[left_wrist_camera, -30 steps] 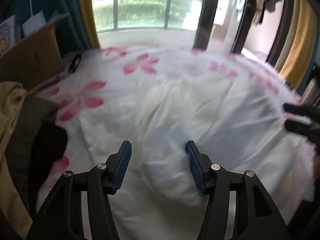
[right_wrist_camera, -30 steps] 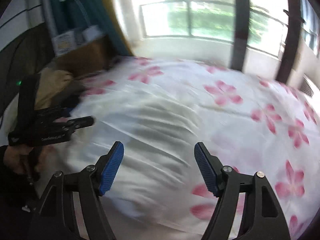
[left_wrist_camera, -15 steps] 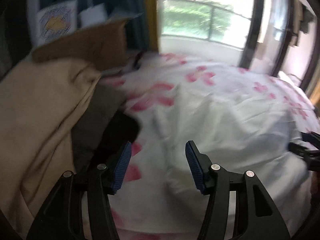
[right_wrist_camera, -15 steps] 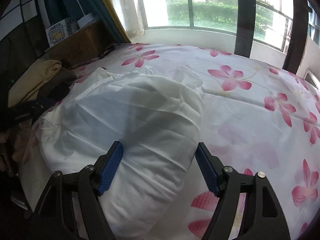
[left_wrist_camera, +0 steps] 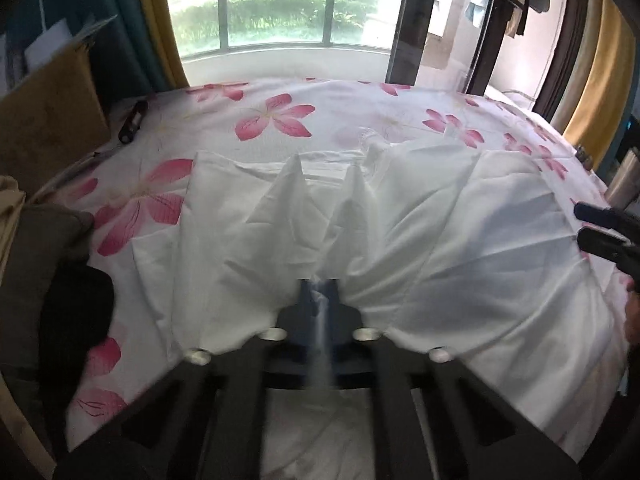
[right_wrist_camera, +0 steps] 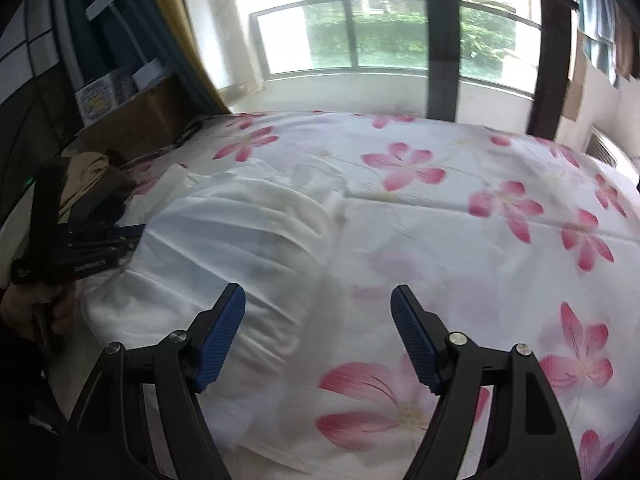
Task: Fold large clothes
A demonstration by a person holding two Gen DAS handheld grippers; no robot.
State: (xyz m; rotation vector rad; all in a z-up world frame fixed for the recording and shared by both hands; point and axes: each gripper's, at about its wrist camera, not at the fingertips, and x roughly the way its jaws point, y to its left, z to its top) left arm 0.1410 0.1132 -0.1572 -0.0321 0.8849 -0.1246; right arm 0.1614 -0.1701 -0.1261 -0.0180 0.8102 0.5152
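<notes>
A large white garment (left_wrist_camera: 420, 232) lies rumpled on a bed with a white sheet printed with pink flowers (left_wrist_camera: 272, 120). My left gripper (left_wrist_camera: 320, 296) is shut on the near edge of the white garment, and the cloth fans out from its blue pads. In the right wrist view the white garment (right_wrist_camera: 240, 240) lies left of centre, and my left gripper (right_wrist_camera: 116, 234) shows at its left edge. My right gripper (right_wrist_camera: 318, 320) is open and empty, above the garment's right edge. It also shows at the right edge of the left wrist view (left_wrist_camera: 596, 226).
A pile of beige, grey and black clothes (left_wrist_camera: 48, 280) lies at the bed's left side. A cardboard box (left_wrist_camera: 48, 108) stands behind it. A dark small object (left_wrist_camera: 132, 120) lies on the sheet near the box. A window with a railing (left_wrist_camera: 280, 8) is behind the bed.
My left gripper was open and swinging about; now it has shut on the garment's near edge. My right gripper stays open and has shifted a little to the right.
</notes>
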